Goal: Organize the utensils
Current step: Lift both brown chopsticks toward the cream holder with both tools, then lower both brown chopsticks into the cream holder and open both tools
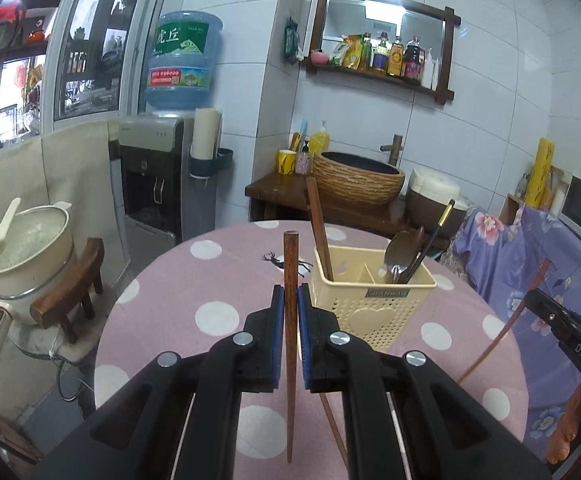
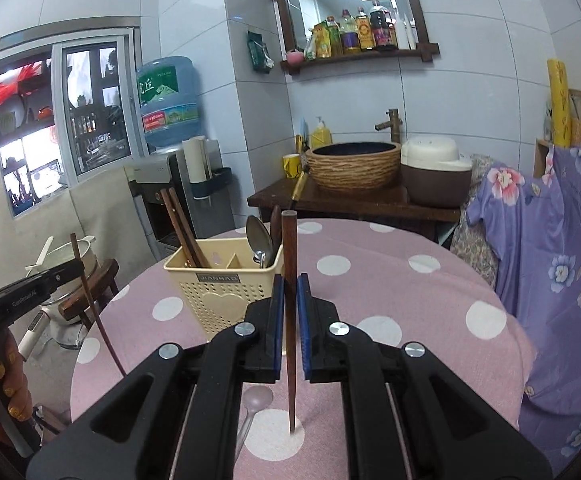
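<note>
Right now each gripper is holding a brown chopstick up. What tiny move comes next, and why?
Probably carry the left gripper and its chopstick toward the cream basket's left compartment and tip the point in. Brown chopsticks already stand there, while the spoons fill the other side. The right gripper, shut on its own chopstick, could follow.

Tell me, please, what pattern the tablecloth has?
The tablecloth is pink with large white polka dots, clearest in the right wrist view.
</note>
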Tool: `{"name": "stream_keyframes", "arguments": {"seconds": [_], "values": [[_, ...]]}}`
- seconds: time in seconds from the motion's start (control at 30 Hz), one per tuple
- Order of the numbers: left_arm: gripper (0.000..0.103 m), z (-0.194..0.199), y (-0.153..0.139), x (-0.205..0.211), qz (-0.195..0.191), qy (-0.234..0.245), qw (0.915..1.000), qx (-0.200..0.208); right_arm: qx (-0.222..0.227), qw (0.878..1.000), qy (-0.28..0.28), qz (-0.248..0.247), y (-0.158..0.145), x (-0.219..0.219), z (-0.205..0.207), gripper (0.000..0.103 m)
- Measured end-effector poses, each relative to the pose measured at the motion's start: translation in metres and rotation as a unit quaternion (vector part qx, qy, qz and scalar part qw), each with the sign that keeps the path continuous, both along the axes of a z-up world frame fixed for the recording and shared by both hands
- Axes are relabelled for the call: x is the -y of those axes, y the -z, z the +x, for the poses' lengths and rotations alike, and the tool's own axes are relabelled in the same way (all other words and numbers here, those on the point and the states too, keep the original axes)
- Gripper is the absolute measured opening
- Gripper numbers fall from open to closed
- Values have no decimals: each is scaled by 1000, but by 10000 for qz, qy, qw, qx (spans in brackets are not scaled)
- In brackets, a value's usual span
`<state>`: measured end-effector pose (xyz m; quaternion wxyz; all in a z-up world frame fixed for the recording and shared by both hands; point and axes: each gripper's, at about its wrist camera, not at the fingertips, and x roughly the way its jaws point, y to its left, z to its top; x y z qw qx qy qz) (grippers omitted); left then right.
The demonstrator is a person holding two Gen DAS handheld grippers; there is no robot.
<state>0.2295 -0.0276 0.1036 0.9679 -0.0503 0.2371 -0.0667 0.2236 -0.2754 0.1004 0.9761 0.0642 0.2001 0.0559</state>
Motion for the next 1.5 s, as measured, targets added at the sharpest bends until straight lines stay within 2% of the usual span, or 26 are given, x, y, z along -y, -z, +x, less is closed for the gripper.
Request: {"name": "stream_keyframes", "arguments": {"seconds": [0.37, 0.73, 0.87, 1.03, 1.17, 1.3, 1.4, 1.5], "values": [[8, 2, -6, -2, 6, 102, 9999, 77, 31, 9998, -83, -186, -10, -15, 8, 7], [8, 3, -18, -5, -108, 358, 9993, 61, -73, 9994, -331, 25, -21, -12, 10, 7], [8, 7, -40, -3, -203, 603, 9979, 139, -22, 9984, -552, 85, -43, -15, 11, 7], [8, 9, -83, 5, -282, 888, 9948, 416, 250, 9960, -840, 143, -89, -23, 12, 7], [8, 17, -119, 9, -410, 767, 9929, 806, 661, 9945, -806, 40, -130, -31, 17, 7], [8, 38, -144, 23, -390, 647, 9920, 1007, 817, 9949, -592, 32, -157, -34, 39, 7], [8, 57, -145, 33, -359, 514, 9926, 1037, 775, 9961, -424, -7, -157, -35, 61, 7], [8, 78, -125, 39, -360, 355, 9946, 906, 563, 9979, -317, -1, -137, -37, 83, 7]]}}
